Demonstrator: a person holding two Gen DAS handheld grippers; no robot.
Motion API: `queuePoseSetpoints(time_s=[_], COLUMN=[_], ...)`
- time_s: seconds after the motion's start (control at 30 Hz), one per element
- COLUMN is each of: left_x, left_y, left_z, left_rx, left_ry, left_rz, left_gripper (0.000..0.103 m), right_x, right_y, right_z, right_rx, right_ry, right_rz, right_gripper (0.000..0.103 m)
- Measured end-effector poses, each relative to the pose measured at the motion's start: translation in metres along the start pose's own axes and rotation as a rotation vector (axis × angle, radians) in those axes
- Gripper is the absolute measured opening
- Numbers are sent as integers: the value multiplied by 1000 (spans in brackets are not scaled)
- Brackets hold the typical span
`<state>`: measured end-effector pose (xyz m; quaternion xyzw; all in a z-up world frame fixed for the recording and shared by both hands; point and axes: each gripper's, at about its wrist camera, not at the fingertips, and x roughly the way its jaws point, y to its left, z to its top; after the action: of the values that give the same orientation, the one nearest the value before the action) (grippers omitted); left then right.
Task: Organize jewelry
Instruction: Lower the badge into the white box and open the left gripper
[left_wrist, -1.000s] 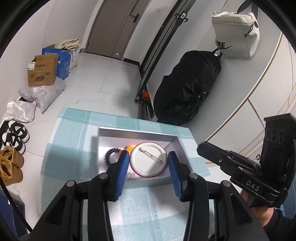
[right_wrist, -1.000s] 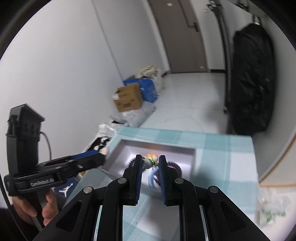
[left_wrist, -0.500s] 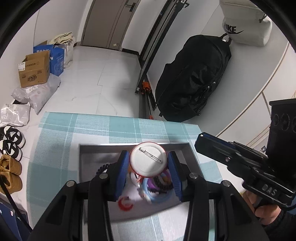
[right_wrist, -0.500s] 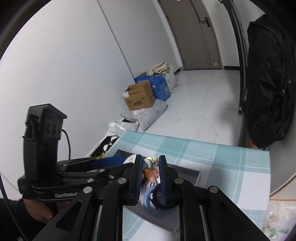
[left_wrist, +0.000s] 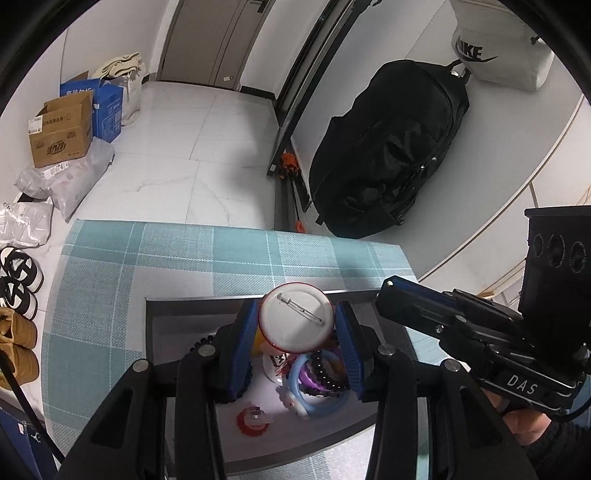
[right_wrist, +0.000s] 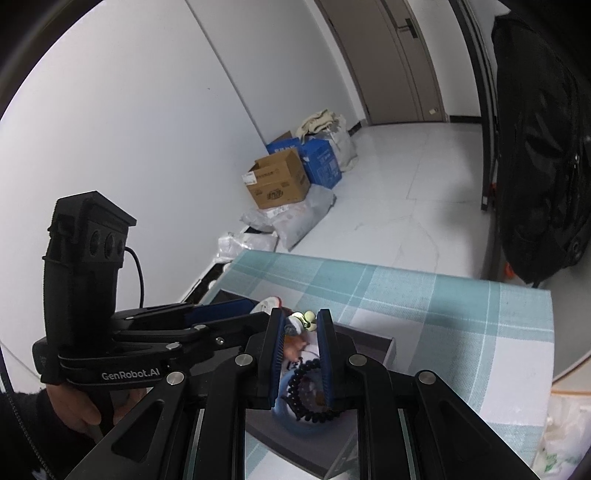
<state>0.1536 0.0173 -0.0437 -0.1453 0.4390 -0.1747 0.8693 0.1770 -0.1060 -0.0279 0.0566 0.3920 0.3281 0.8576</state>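
My left gripper (left_wrist: 295, 325) is shut on a round white pin badge (left_wrist: 295, 320) with a red rim, pin side up, held above a grey tray (left_wrist: 177, 306) on the checked cloth. The tray holds a blue ring bracelet (left_wrist: 314, 402), a black bead bracelet (left_wrist: 325, 373), a purple band and a small red piece (left_wrist: 253, 422). My right gripper (right_wrist: 300, 320) is shut on a small white-and-green charm (right_wrist: 304, 318) above the same tray (right_wrist: 376, 345). The black bead bracelet (right_wrist: 306, 410) lies below its fingers. The right gripper (left_wrist: 417, 306) also shows in the left wrist view.
The teal checked tablecloth (left_wrist: 110, 295) ends at its far edge by the tiled floor. A black bag (left_wrist: 388, 155) leans on the wall. Cardboard and blue boxes (left_wrist: 62, 129) and shoes (left_wrist: 14, 280) lie on the floor at left.
Both grippers have moved forward over the tray with their items still held. More of the tray's contents now show beneath them.
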Motion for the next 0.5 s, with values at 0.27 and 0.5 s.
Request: queuePoseSetpoints(time_s=[0.27,0.5], left_x=[3,1], left_y=[0,5], left_z=[-1,0], left_rx=[-4,-33], left_ry=[7,5], left_rz=[5,-40], left_gripper=[37,38], right_x=[3,-1], right_y=[0,-2], right_z=[0,0], right_rx=[-5,9], right_ry=[11,3], right_rz=[-9,-9], right_gripper=[17,20])
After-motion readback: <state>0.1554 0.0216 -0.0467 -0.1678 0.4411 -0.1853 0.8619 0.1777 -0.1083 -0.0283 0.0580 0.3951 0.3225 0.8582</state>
